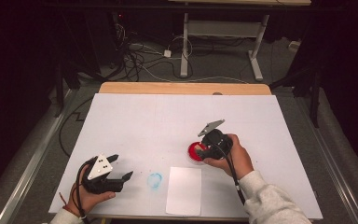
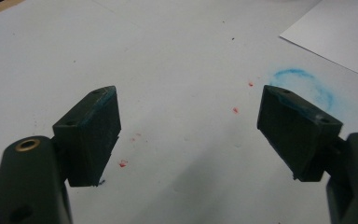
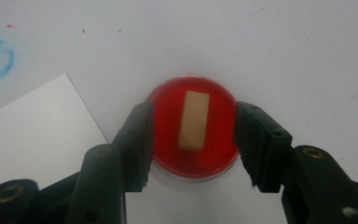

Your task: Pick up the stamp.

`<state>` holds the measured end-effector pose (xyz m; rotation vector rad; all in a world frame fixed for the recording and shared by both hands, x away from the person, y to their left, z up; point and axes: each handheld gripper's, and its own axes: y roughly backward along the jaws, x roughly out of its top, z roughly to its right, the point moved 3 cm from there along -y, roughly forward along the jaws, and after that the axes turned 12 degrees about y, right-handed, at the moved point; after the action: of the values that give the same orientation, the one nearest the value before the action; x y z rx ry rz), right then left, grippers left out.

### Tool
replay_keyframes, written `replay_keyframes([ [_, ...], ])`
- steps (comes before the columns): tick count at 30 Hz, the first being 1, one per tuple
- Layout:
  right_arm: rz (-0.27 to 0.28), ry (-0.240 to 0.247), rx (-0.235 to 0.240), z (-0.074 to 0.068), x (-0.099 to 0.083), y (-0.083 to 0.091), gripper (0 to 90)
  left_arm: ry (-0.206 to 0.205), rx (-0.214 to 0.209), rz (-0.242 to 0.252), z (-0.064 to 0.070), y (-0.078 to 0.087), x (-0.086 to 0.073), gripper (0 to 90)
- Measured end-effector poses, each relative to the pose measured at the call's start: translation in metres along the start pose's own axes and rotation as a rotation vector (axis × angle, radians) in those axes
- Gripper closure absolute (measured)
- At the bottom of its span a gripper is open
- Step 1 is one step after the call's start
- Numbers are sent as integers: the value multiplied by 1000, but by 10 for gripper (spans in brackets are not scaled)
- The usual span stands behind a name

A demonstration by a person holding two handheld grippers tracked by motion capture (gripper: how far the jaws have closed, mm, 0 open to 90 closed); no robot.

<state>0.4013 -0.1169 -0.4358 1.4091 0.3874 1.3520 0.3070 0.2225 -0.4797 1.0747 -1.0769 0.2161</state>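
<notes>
White desk [image 1: 135, 116], dim room behind.
Right gripper [image 3: 193, 140] fingers clasping red ink dish [image 3: 193, 126]; left gripper [image 2: 189, 135] fingers spread, idle; paper sheet [image 1: 184, 190] seemingly unstamped.

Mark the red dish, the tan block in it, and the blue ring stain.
red dish [image 3: 168, 140], right gripper view, red floor
tan block [image 3: 194, 120], right gripper view, top face
blue ring stain [image 1: 154, 180], high view, ring's edge

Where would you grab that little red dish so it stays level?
By its rim, on two opposite sides, coming down from above. The red dish is round, shallow and flat on the table; the right gripper already has one jaw at each side.
</notes>
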Motion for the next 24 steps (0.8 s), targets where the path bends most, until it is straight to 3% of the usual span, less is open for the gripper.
replay_keyframes([
  [3,-44,-11,21,1,0,-11,585,-5,5,-5,0,-1,-1,209],
  [13,-71,0,39,3,2,-20,711,-7,8,-32,-1,-2,-2,209],
  [14,-72,-3,46,3,1,-21,755,-7,11,-35,-1,-3,-2,209],
  [24,-87,15,43,2,2,-24,765,-14,6,-39,0,-4,-1,211],
])
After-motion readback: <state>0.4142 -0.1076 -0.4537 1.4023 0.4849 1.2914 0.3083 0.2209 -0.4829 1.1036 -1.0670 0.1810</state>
